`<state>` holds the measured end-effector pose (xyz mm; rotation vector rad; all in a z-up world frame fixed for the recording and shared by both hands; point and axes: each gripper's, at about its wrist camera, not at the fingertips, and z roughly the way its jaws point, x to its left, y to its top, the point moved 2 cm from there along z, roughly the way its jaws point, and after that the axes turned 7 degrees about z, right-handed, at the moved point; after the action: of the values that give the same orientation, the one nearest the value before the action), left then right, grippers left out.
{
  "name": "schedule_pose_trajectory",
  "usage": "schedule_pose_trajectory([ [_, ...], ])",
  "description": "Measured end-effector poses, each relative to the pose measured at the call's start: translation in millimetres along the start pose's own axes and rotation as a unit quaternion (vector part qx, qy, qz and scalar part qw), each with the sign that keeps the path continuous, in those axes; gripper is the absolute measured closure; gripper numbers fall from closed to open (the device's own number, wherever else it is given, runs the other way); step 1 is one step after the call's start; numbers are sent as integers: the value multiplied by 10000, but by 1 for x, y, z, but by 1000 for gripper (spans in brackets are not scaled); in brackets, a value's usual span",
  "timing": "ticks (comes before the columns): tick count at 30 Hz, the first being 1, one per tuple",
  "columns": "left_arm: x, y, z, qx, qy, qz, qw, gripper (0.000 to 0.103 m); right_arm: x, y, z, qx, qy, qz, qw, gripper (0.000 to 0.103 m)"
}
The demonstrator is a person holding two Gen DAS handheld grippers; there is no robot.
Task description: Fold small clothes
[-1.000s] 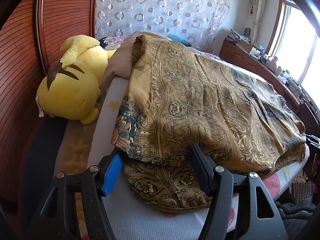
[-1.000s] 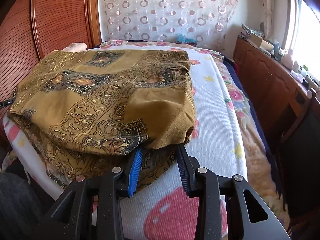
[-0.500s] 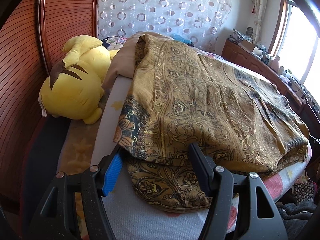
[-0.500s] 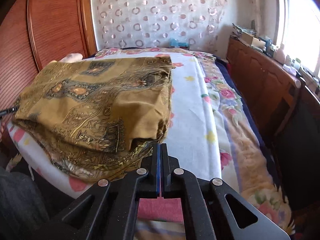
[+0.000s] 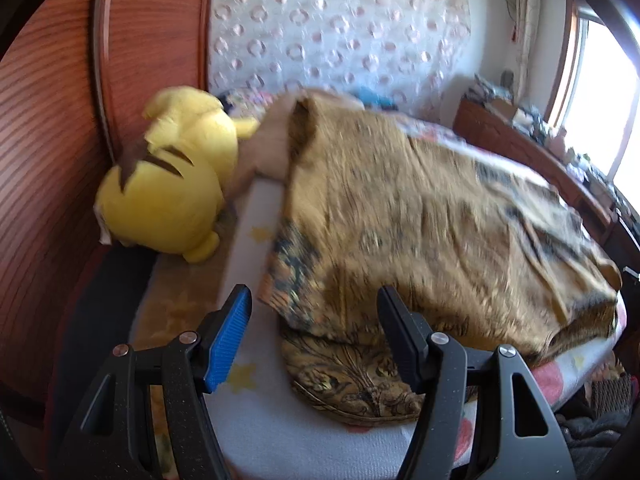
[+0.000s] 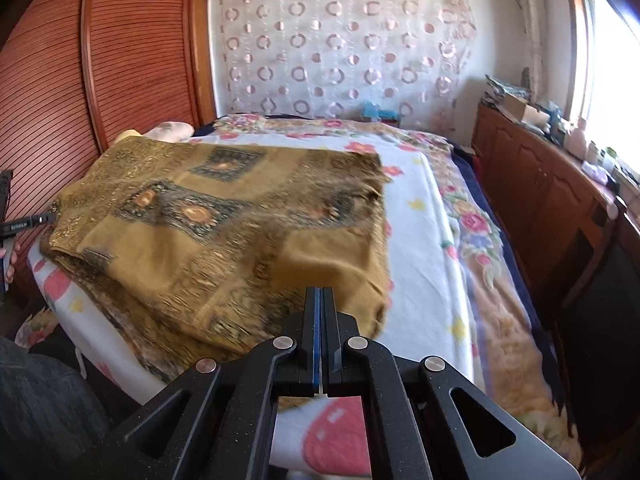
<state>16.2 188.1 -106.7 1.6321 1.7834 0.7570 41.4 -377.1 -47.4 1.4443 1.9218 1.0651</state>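
Observation:
A gold-brown patterned garment [image 5: 420, 216] lies folded over on the bed's white sheet [image 5: 256, 208]. My left gripper [image 5: 314, 320] is open, its jaws astride the garment's near corner without holding it. In the right wrist view the same garment [image 6: 224, 224] lies spread on the flowered sheet [image 6: 420, 240]. My right gripper [image 6: 320, 304] is shut at the garment's near edge; I cannot tell whether cloth is pinched between the jaws. The left gripper's tip [image 6: 28, 222] shows at the garment's far left corner.
A yellow plush toy [image 5: 168, 184] lies at the bed's left by the wooden wardrobe [image 5: 48, 128]. A wooden sideboard [image 6: 552, 200] with clutter runs along the right under the window. A patterned curtain [image 6: 340, 48] hangs behind. A dark-trousered leg [image 6: 40, 408] is at lower left.
My right gripper closed at the garment's near edge and drew back, lifting slightly. My left gripper pulled back and left, off the garment's corner, staying open.

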Motion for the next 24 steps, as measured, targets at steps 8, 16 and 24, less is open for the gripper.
schedule_pose_trajectory([
  [8, 9, 2, 12, 165, 105, -104, 9998, 37, 28, 4, 24, -137, 90, -208, 9997, 103],
  [16, 8, -12, 22, 380, 35, -223, 9990, 37, 42, 5, 37, -180, 125, -310, 9993, 99],
  [24, 4, -17, 17, 250, -105, -215, 9994, 43, 45, 6, 45, -70, 146, -176, 9997, 66],
])
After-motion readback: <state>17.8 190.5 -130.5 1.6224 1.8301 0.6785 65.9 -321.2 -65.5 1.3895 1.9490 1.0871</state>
